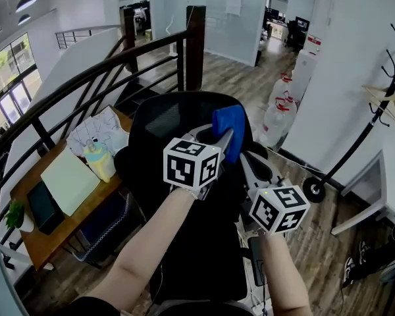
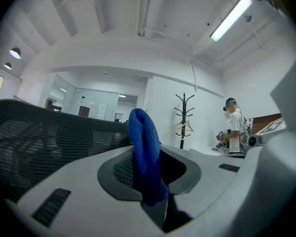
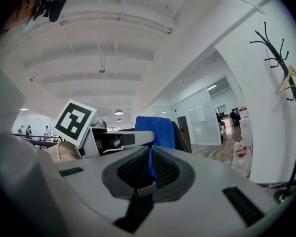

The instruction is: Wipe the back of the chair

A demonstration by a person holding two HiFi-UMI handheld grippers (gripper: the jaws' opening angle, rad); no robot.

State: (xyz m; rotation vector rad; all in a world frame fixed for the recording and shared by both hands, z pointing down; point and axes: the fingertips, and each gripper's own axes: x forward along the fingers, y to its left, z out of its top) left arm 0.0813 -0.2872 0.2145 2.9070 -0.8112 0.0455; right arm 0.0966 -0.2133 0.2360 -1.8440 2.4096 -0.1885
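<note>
- Two bare forearms [image 1: 151, 242] reach forward over the seat of a black chair [image 1: 159, 120], each carrying a gripper topped by a cube with square markers.
- The right gripper [image 3: 150, 151] is the nearer and lower one, just below and to the right of the left. Its jaws are drawn almost together, with only a thin blue strip of the cloth [image 1: 230, 127] between them.
- The left gripper [image 2: 147, 154] is higher and points up and away. Its jaws are closed on the cloth, which bunches into a thick blue fold that stands up past the tips.
- The cloth is at the top edge of the chair's mesh back, toward its right corner. I cannot tell whether it is pressing on the mesh.
- The chair back is upright and faces away, and it fills the middle of the head view.
- To the left, lower down, is a wooden desk [image 1: 60, 234].
  - Loose papers [image 1: 99, 129] lie at its far end.
  - A yellow bottle [image 1: 100, 160] stands just in front of the papers, near the edge by the chair.
  - A pale pad [image 1: 69, 180] lies in the middle.
  - A dark tablet [image 1: 45, 207] is beside the pad.
  - A small plant [image 1: 14, 214] is at the outer edge.
- A dark curved railing [image 1: 85, 78] runs behind the desk and chair.
- Large water bottles [image 1: 280, 107] stand on the wooden floor beyond the chair, to the right.
- A black coat stand [image 1: 384, 104] with a hanger leans at the right wall.
- In the left gripper view, a person in white [image 2: 233, 127] stands far off.
</note>
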